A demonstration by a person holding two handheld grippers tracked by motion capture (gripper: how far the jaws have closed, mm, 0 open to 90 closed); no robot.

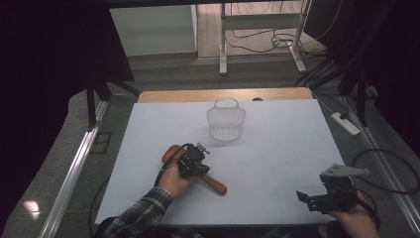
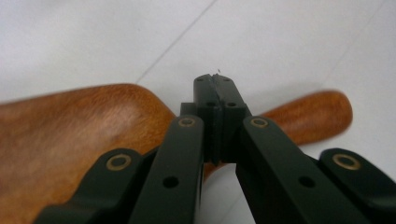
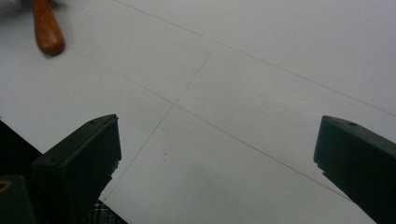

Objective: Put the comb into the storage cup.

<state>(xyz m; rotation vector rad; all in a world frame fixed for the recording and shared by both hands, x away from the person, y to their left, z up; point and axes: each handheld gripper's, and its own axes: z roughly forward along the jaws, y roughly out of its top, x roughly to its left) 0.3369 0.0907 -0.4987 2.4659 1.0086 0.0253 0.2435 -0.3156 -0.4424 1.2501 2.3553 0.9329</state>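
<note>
A wooden spoon lies on the white table, its broad end to the left and its handle to the right in the left gripper view. My left gripper hovers right over the spoon's middle. Its jaws are shut pad against pad, with nothing between them and the wood passing behind them. At the table's near right corner my right gripper is held open, its jaws wide apart over bare table. The tip of the spoon's handle shows at the top left of the right gripper view.
A white mesh basket with a loop handle stands upright at the middle back of the table. A strip of wooden tabletop runs along the far edge. Desk legs and cables lie on the floor beyond.
</note>
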